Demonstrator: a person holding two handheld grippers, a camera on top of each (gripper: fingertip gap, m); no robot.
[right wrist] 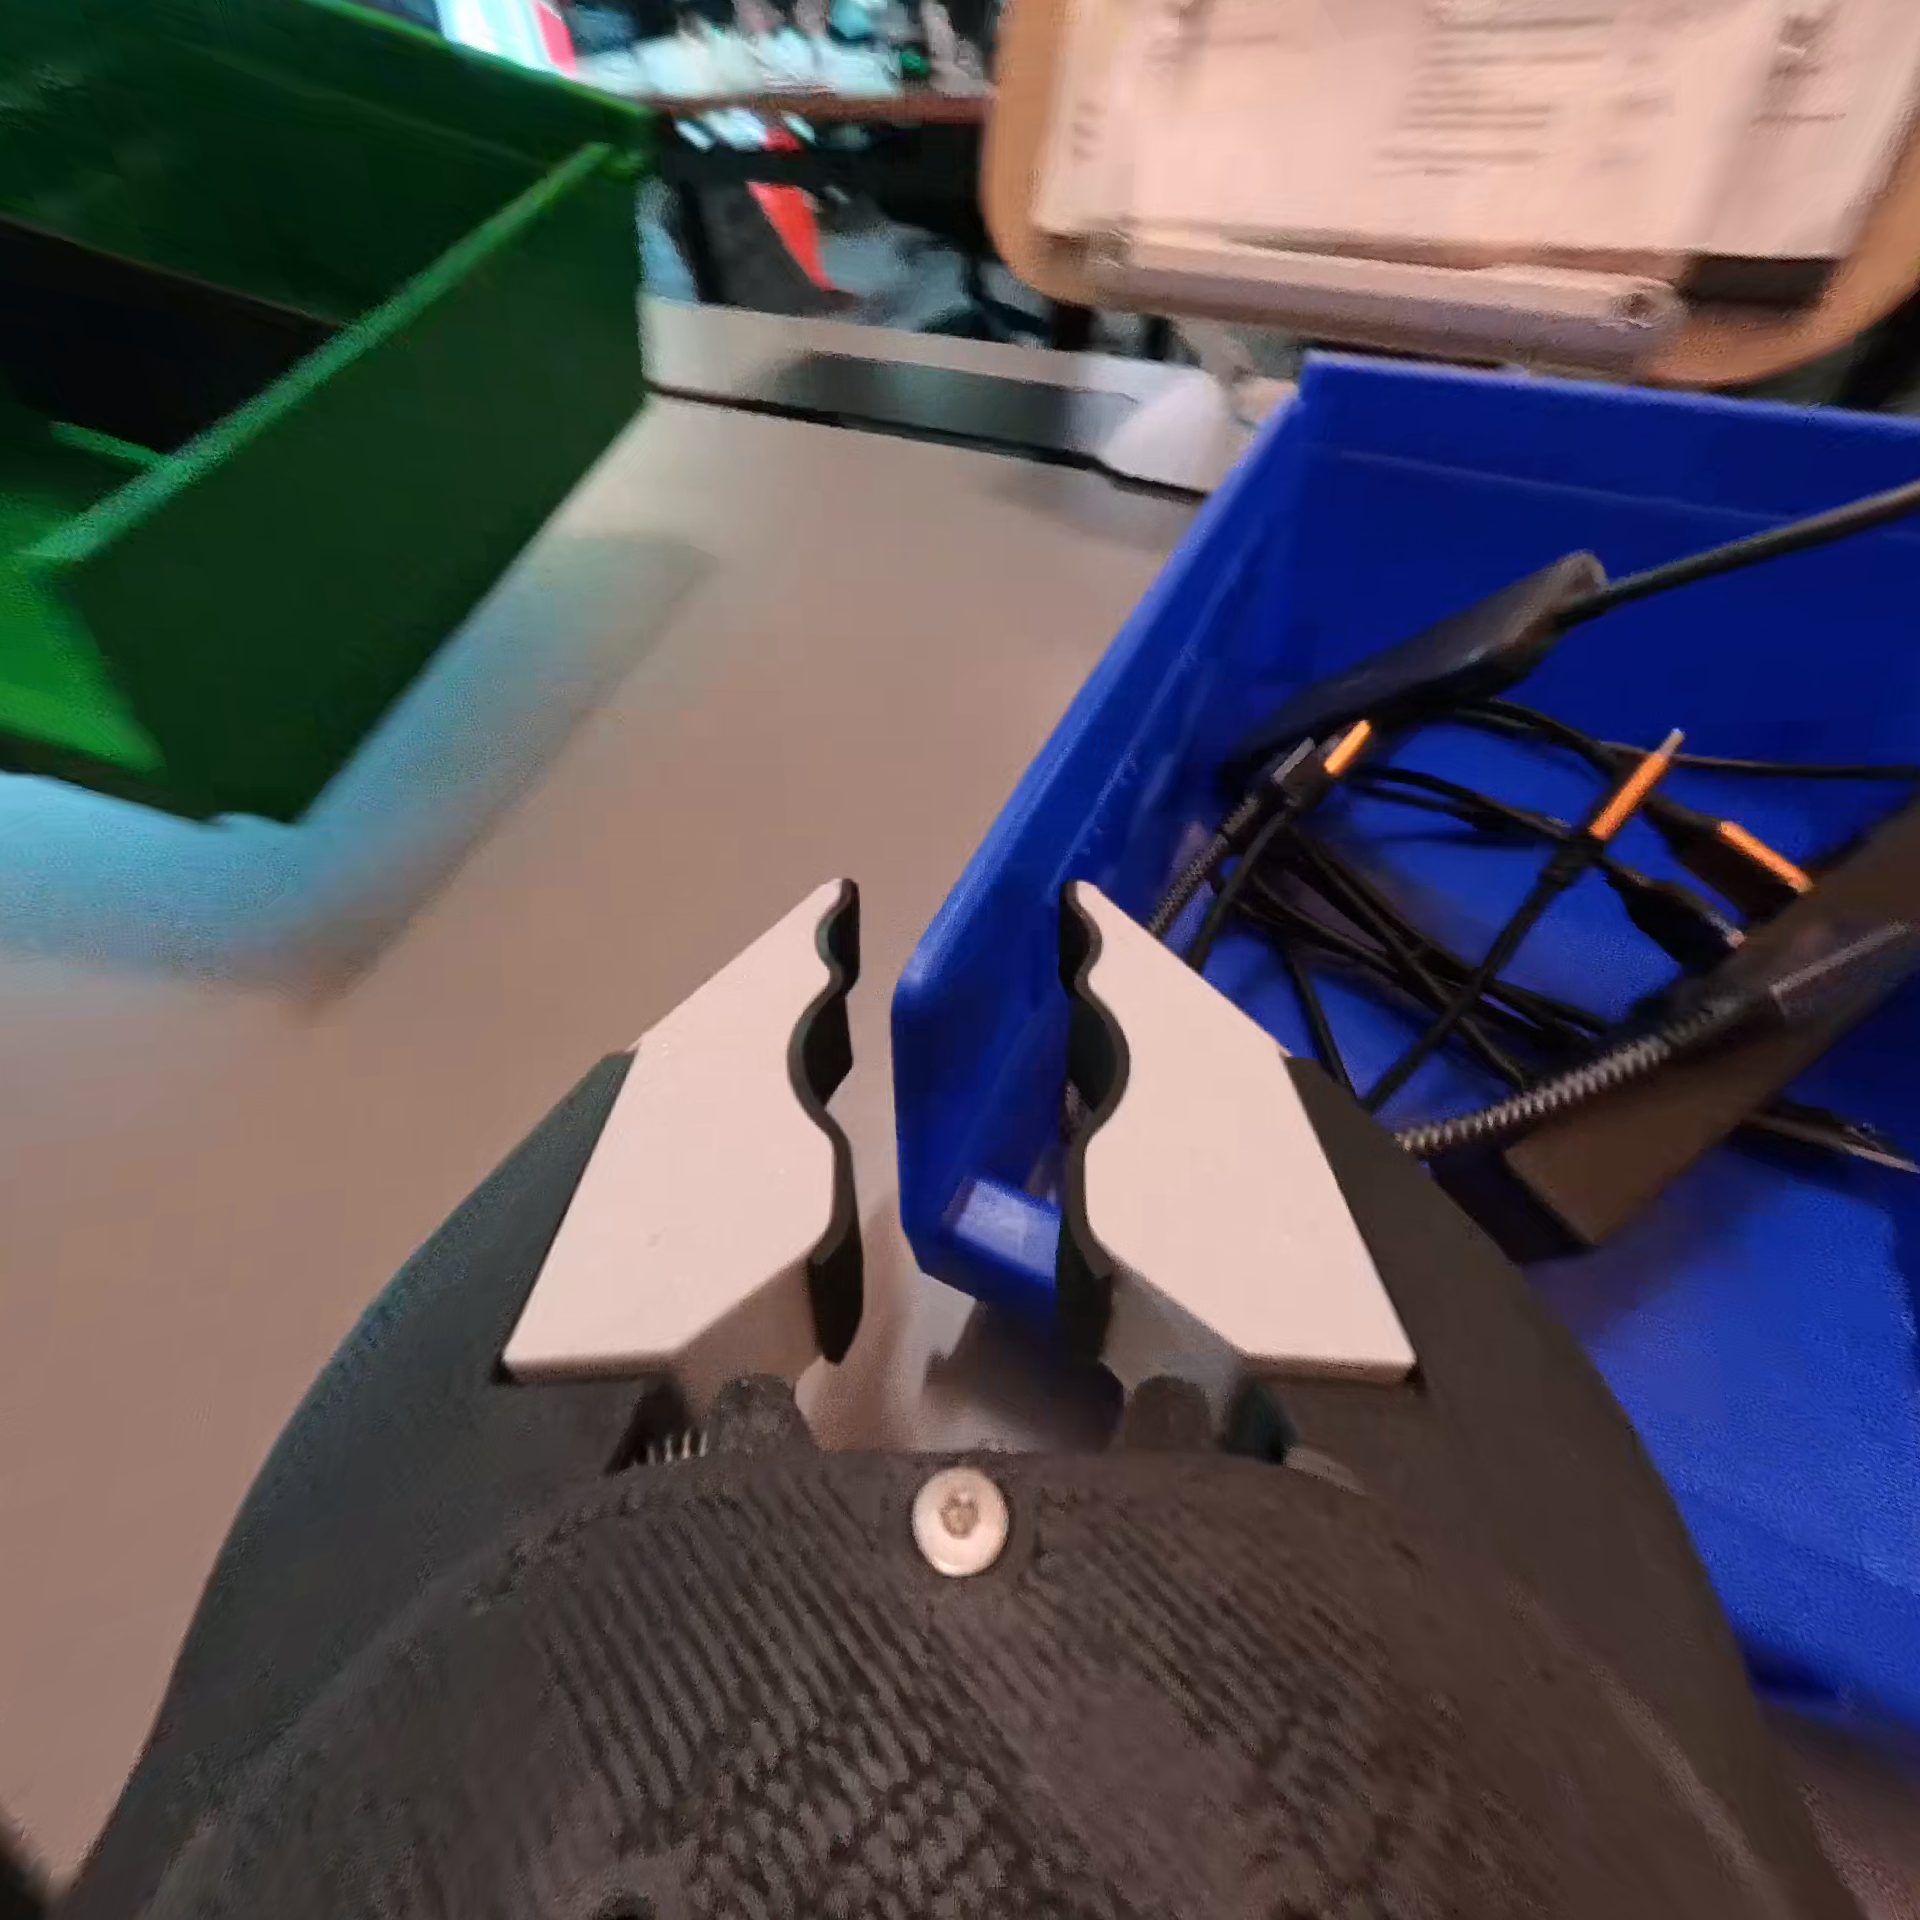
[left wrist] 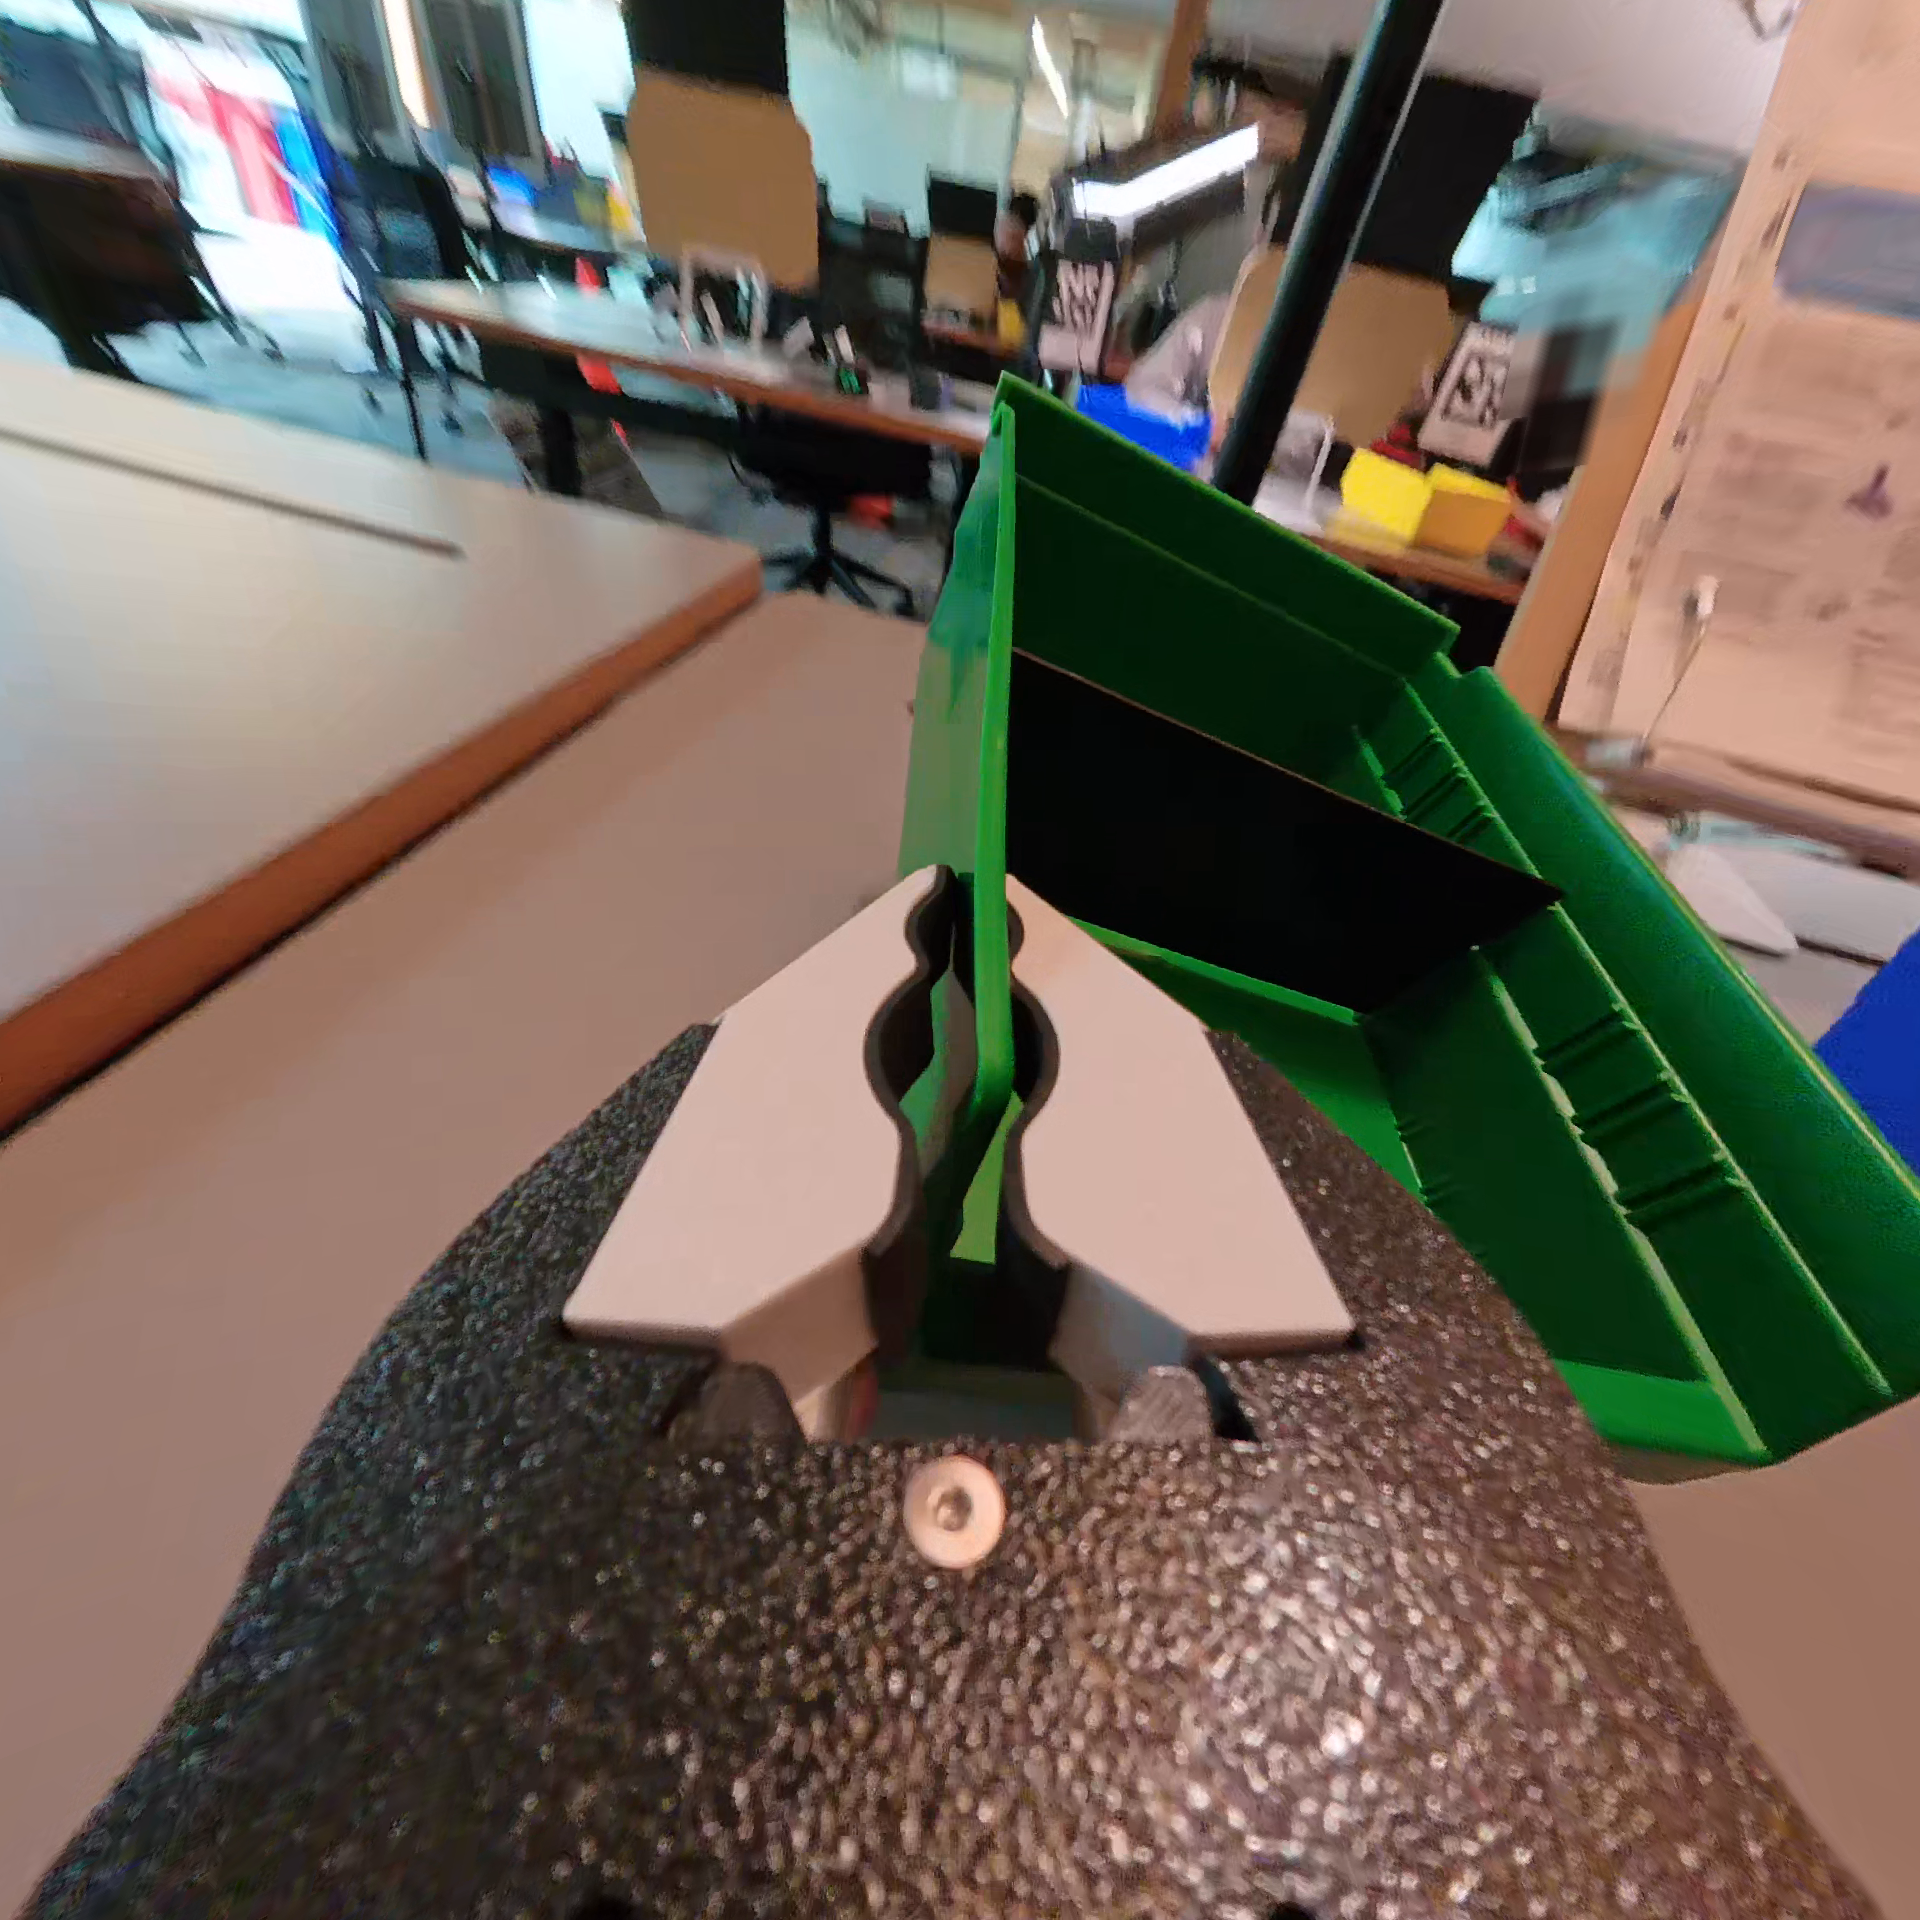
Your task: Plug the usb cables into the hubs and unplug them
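My left gripper [left wrist: 979,904] is shut on the side wall of a green bin [left wrist: 1195,665] and holds it tilted up off the table; a black sheet [left wrist: 1226,842] lies inside it. The green bin also shows in the right wrist view [right wrist: 312,499] at the upper left. My right gripper [right wrist: 958,914] is open, its fingers astride the near corner of a blue bin [right wrist: 1299,582]. The blue bin holds black USB cables [right wrist: 1455,914] with orange-tipped plugs [right wrist: 1631,790] and dark hubs [right wrist: 1455,644].
The grey tabletop [left wrist: 520,987] lies under both bins, with a second table [left wrist: 260,582] and its wood edge to the left. A black pole [left wrist: 1309,239] stands behind the green bin. A cardboard board [left wrist: 1766,468] stands at the right. Cluttered desks fill the background.
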